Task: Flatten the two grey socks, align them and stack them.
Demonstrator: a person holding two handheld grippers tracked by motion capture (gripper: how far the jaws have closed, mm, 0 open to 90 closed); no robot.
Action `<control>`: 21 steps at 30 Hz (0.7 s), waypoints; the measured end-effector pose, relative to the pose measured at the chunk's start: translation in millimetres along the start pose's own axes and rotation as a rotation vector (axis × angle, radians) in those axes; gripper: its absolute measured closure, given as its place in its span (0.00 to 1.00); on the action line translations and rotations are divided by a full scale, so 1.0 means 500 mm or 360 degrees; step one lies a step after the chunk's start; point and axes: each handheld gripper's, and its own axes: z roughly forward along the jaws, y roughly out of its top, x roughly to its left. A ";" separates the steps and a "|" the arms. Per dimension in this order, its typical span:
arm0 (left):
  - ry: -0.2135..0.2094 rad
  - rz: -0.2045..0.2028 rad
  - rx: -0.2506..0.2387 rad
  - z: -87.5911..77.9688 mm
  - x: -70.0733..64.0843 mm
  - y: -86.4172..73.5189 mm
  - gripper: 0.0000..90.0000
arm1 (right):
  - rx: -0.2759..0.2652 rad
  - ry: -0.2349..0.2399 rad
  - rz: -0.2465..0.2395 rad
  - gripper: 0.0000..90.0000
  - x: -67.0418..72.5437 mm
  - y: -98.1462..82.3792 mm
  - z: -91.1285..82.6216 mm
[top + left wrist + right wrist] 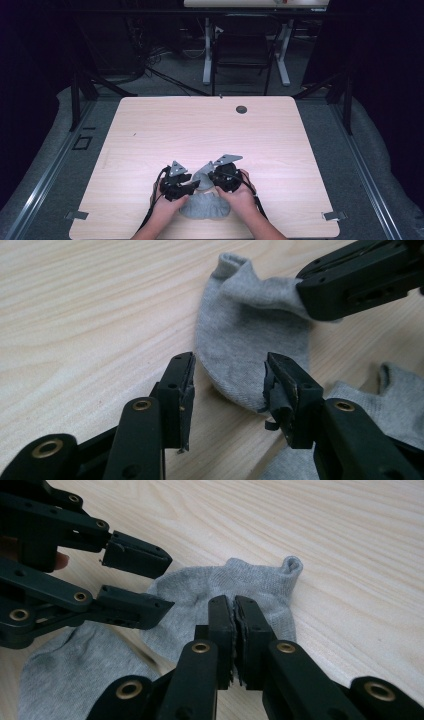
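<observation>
On a pale wooden table (150, 135): pinched grey sock (250, 587) with right gripper (233, 611).
Held left gripper (227, 382) wide open astride its edge.

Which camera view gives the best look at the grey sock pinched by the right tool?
The left gripper view: the grey sock lies there nearly whole. The right gripper view has it partly behind black jaws. In the high view it is tiny between the hands.

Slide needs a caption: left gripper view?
Open left gripper straddles grey sock's edge; right gripper pinches its far side.
</observation>
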 end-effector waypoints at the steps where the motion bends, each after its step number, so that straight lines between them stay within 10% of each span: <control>1: 0.0002 0.0003 0.0007 0.001 0.001 -0.001 0.64 | -0.0008 0.0002 0.0006 0.96 0.000 0.000 0.000; 21: 0.0069 0.0006 0.0040 -0.012 0.022 -0.009 0.96 | -0.0098 -0.0001 0.0028 0.96 -0.014 -0.003 -0.034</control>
